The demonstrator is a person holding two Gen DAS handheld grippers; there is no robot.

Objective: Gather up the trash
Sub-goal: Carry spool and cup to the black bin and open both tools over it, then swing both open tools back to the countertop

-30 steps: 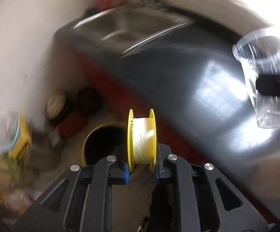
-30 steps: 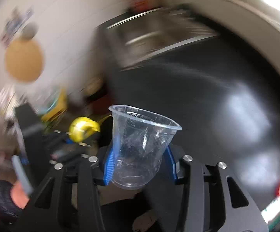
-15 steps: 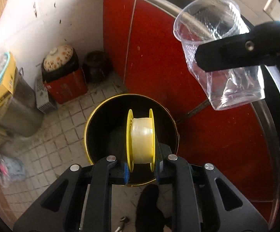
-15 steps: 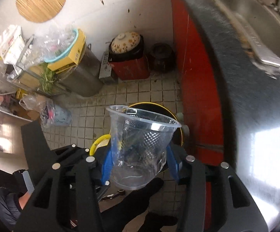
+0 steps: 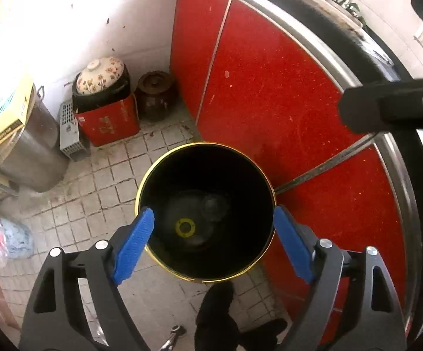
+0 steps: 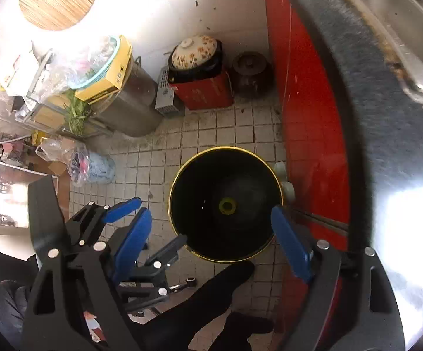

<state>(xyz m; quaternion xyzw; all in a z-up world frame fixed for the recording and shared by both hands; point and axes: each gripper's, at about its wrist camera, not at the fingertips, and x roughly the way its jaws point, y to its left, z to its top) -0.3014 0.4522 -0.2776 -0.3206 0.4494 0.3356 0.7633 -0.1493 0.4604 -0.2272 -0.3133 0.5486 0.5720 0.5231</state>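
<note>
Lying in the black bin (image 5: 164, 175): yellow spool (image 5: 185, 228), both claws (image 5: 210, 241) (image 6: 208, 239) just sprung wide, empty.

Both wrist views down onto bin (image 5: 205, 158)

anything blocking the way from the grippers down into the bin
Nothing visible does. The left gripper and right gripper both stand open right above the black bin, whose mouth is uncovered. The yellow spool already lies at its bottom, with no lid or object across the opening.
</note>
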